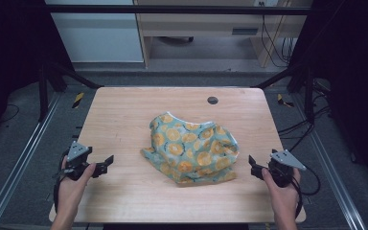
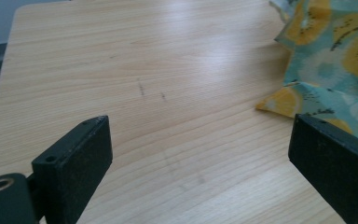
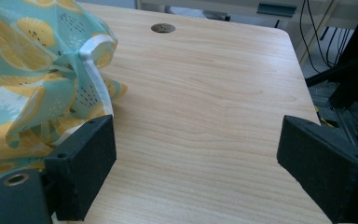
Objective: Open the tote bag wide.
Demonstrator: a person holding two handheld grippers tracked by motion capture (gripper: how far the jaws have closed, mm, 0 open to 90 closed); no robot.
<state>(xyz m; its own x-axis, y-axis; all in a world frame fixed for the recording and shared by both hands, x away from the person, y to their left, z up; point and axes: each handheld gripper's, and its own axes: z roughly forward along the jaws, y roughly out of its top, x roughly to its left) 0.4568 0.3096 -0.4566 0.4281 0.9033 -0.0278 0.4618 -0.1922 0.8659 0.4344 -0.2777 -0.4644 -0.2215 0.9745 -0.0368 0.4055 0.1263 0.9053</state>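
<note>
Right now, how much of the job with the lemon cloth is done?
Nothing looks done yet. The cloth lies crumpled in a heap mid-table. The left claw and right claw sit open on either side of it, holding nothing. Grabbing the cloth and whatever comes after, perhaps spreading or folding it, is all left.

Cloth [image 1: 191,148] mid-table [image 1: 124,110], left gripper [image 1: 106,163] left, right gripper [image 1: 252,165] right

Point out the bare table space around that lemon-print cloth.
Bare wood lies between the left gripper and the cloth, along the far edge by the round hole, and along the near edge. The right gripper sits close beside the cloth.
</note>
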